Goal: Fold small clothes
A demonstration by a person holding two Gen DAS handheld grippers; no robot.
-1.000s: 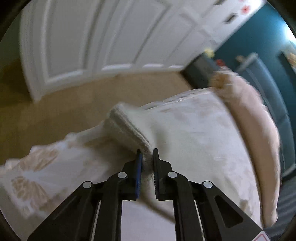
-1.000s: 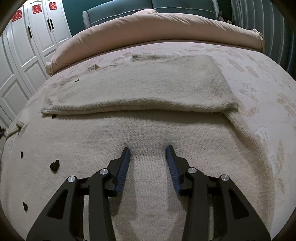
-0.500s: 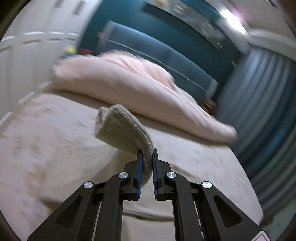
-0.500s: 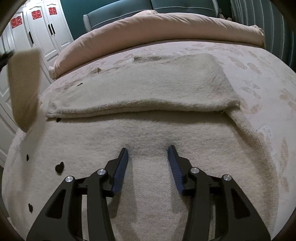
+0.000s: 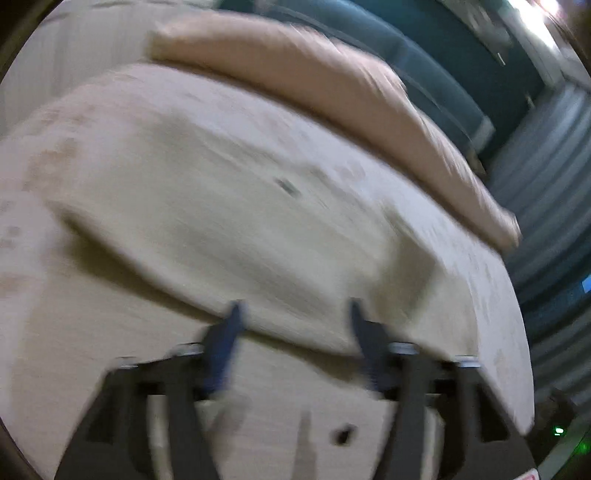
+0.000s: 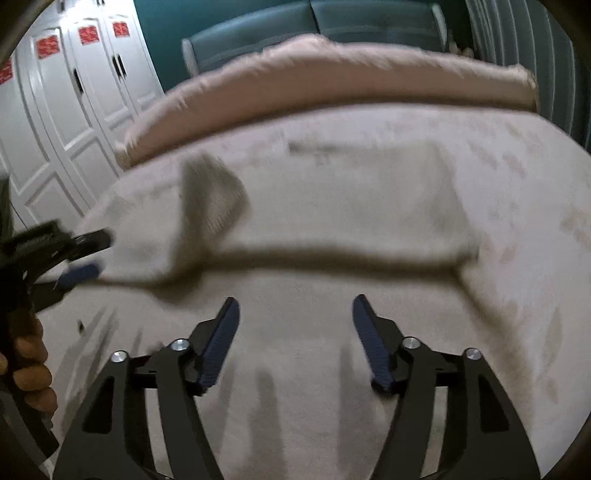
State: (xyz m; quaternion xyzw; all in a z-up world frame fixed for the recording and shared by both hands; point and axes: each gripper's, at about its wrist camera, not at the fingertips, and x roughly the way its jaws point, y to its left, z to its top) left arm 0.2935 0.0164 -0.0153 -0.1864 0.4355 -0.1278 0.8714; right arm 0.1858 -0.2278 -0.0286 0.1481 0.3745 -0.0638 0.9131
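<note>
A cream knitted sweater (image 6: 332, 206) lies spread on the bed, its upper part folded over. It also shows, blurred, in the left wrist view (image 5: 229, 229). A sleeve (image 6: 207, 210) lies across the folded part at the left. My left gripper (image 5: 293, 314) is open and empty just over the fold's edge; in the right wrist view it shows at the left (image 6: 92, 254), open beside the sleeve. My right gripper (image 6: 295, 310) is open and empty above the sweater's lower part.
A pink duvet roll (image 6: 332, 77) lies across the far side of the bed (image 6: 535, 177). White wardrobe doors (image 6: 66, 110) stand to the left. A teal headboard (image 6: 314, 22) is behind. Small dark marks (image 5: 343, 435) dot the knit.
My left gripper carried the sleeve from the bed's edge across onto the folded sweater, then opened and let it go. The right gripper stayed open and hardly moved.
</note>
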